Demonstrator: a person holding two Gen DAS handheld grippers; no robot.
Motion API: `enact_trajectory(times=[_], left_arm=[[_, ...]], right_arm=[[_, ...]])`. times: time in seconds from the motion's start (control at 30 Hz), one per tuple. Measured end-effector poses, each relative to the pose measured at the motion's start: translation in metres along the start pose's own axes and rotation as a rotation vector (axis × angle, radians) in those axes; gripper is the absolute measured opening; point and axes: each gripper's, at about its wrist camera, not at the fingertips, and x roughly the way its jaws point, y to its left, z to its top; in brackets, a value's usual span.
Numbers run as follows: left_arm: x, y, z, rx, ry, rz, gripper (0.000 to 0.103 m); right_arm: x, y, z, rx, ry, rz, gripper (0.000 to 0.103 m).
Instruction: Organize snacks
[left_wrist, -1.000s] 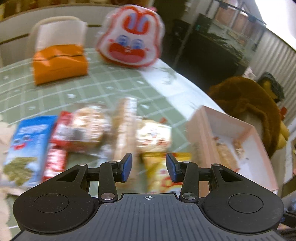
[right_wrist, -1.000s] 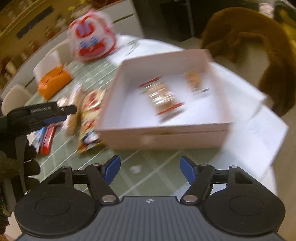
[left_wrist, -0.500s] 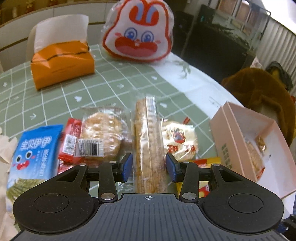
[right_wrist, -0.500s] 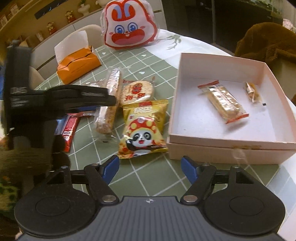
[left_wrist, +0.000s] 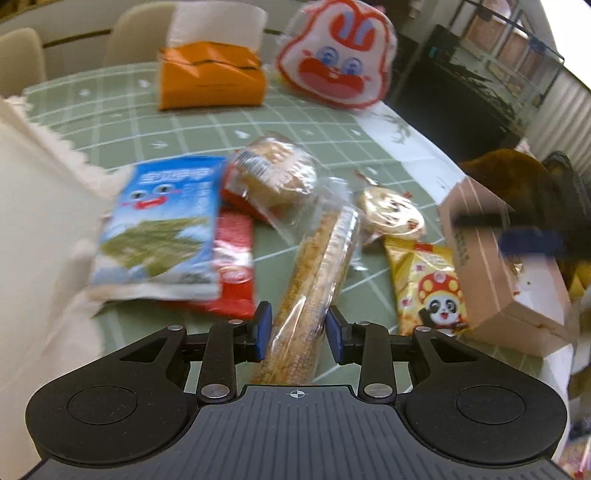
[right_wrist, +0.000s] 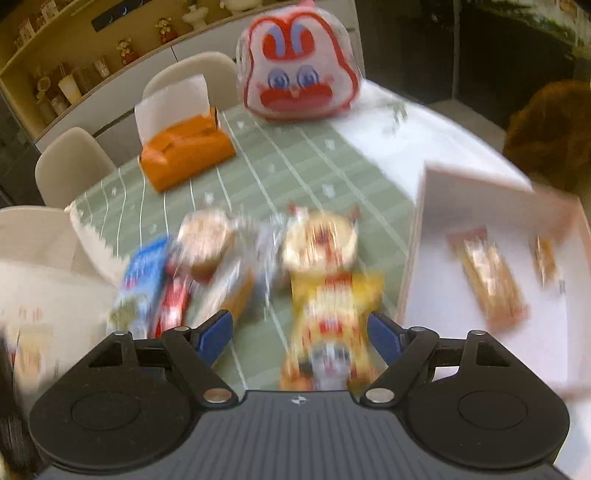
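Note:
A long clear-wrapped biscuit pack (left_wrist: 317, 266) runs slantwise on the green checked cloth. Its near end sits between the blue pads of my left gripper (left_wrist: 298, 334), whose jaws are closing and press on the wrapper. Around it lie a blue seaweed bag (left_wrist: 159, 229), a red packet (left_wrist: 236, 273), a round bun pack (left_wrist: 273, 177), a round cracker pack (left_wrist: 391, 218) and a yellow panda bag (left_wrist: 428, 280). My right gripper (right_wrist: 301, 332) hovers over the blurred yellow panda bag (right_wrist: 328, 306) with its jaws opening and nothing pinched. The pink box (right_wrist: 436, 302) on the right holds two wrapped snacks.
An orange tissue box (left_wrist: 210, 77) and a big rabbit-faced bag (left_wrist: 336, 59) stand at the back of the table. White fringed paper (left_wrist: 37, 221) fills the left side. A brown plush toy (left_wrist: 517, 177) sits beyond the pink box (left_wrist: 480, 266). Chairs stand behind the table.
My left jaws narrowed onto the long biscuit pack, which has turned slantwise and slid nearer. The right gripper swung left from the pink box to above the yellow bag, its jaws widening.

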Motion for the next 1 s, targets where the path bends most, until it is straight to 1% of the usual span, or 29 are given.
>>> enact_trajectory(times=[0.03,0.07,0.1,0.17,0.23,0.27,0.37,0.43,0.5,0.53,0.57,0.67,0.8,0.93,1.0], left_arm=[[-0.003,0.004,-0.002,-0.016,-0.006,0.010,0.037],[-0.005,0.008,-0.003,-0.035,-0.006,0.013,0.037],[-0.007,0.012,-0.004,-0.054,-0.006,0.007,0.038],[-0.010,0.017,-0.002,-0.072,0.001,0.000,0.038],[-0.016,0.018,0.001,-0.064,-0.005,0.002,0.039],[-0.019,0.018,0.002,-0.061,-0.012,-0.003,0.040],[-0.030,0.019,0.006,-0.072,-0.047,-0.062,0.040],[-0.037,0.018,0.008,-0.074,-0.072,-0.083,0.040],[-0.039,0.018,0.008,-0.078,-0.076,-0.102,0.040],[-0.038,0.018,0.007,-0.075,-0.071,-0.106,0.040],[-0.036,0.017,0.006,-0.070,-0.062,-0.107,0.040],[-0.030,0.017,0.000,-0.060,-0.026,-0.115,0.040],[-0.031,0.015,-0.011,-0.047,-0.012,-0.135,0.039],[-0.037,0.016,-0.018,-0.052,-0.013,-0.128,0.039],[-0.041,0.016,-0.021,-0.049,-0.009,-0.123,0.039]], right_arm=[[0.005,0.005,0.013,-0.020,-0.005,0.000,0.085],[0.012,0.010,0.026,-0.035,0.001,-0.009,0.091],[0.022,0.014,0.038,-0.040,0.028,-0.030,0.093],[0.048,0.015,0.057,-0.018,0.073,-0.055,0.093],[0.075,0.012,0.068,0.009,0.113,-0.072,0.093],[0.087,0.012,0.071,0.013,0.128,-0.087,0.093],[0.120,0.011,0.074,0.000,0.170,-0.144,0.093],[0.136,0.009,0.072,0.001,0.206,-0.159,0.093],[0.146,0.006,0.069,0.004,0.235,-0.155,0.093],[0.148,0.004,0.066,0.023,0.247,-0.152,0.093],[0.147,0.002,0.064,0.045,0.203,-0.147,0.092],[0.136,0.006,0.056,0.050,0.206,-0.103,0.076],[0.106,0.017,0.042,0.011,0.196,-0.025,0.076],[0.082,0.025,0.019,0.013,0.232,0.058,0.075],[0.073,0.028,0.004,0.015,0.256,0.083,0.075]])
